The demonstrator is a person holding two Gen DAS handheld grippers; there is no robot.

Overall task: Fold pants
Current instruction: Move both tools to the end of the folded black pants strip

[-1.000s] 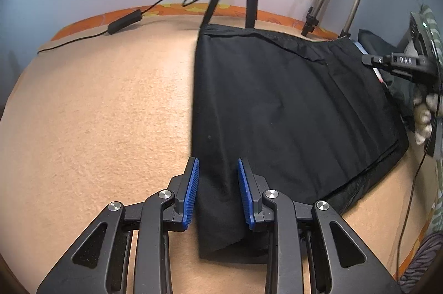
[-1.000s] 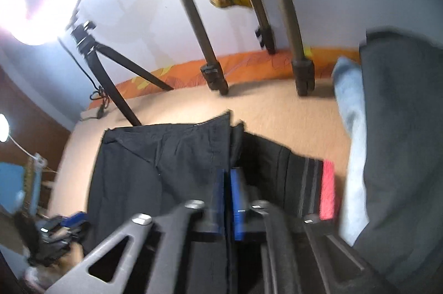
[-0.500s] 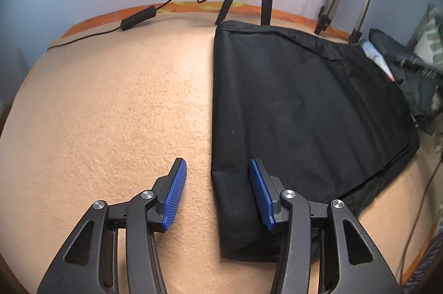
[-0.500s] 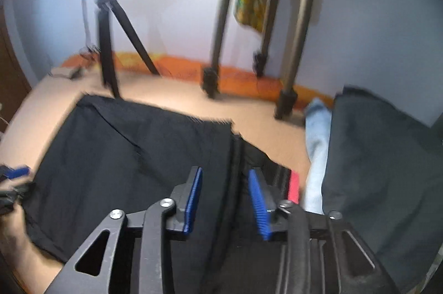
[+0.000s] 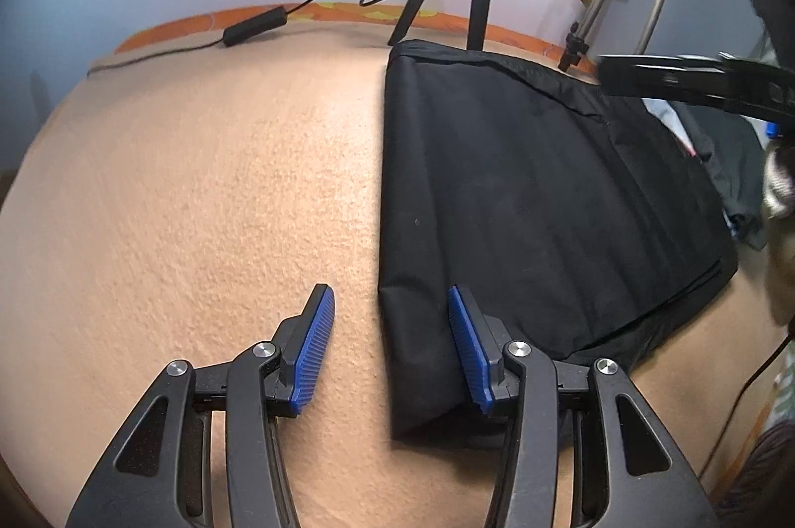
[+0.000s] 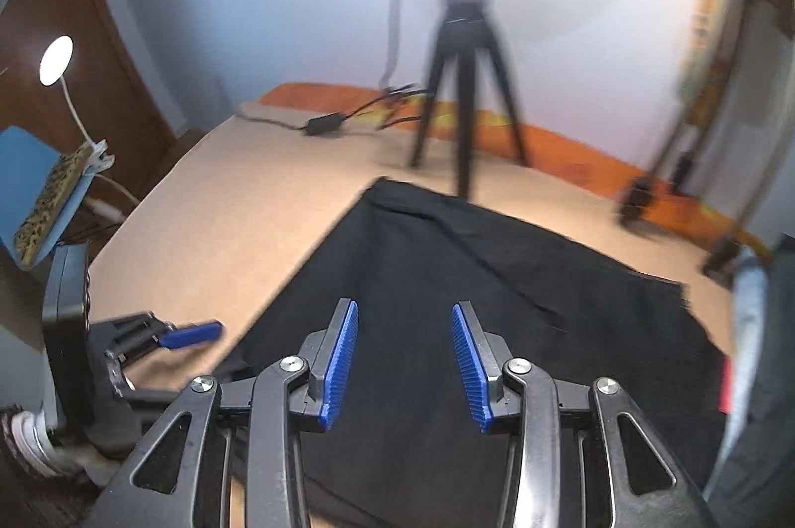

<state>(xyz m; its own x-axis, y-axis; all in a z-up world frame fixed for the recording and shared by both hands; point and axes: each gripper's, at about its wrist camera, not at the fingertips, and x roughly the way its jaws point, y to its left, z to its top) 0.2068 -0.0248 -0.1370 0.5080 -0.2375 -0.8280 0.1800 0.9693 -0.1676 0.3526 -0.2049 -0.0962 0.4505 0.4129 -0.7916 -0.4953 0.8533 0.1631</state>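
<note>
The bed [image 5: 198, 190], covered in a tan textured blanket, fills most of both views and carries everything. On it lie the black pants [image 5: 536, 200], folded into a broad flat panel; from the left claw [image 5: 390, 351] they spread ahead and to its right, with their near corner lying between its blue pads. That claw is spread apart, neither pad pressing the cloth, and it is wider than a second ago, when the pads stood close on either side of the same corner; its place over the corner has hardly changed.

The right claw [image 6: 405, 359] hangs over the middle of the pants [image 6: 497, 304], which stretch ahead of it and to both sides. Its pads are apart with nothing gripped, whereas a second ago they were pressed together at the waistband edge. It has since swung across the cloth, so the left claw [image 6: 191, 334] now shows low at its left. A black tripod [image 6: 467, 81] stands beyond the pants, straight ahead. A dark folded garment [image 6: 775, 329] with pale blue cloth lies at its far right.
</note>
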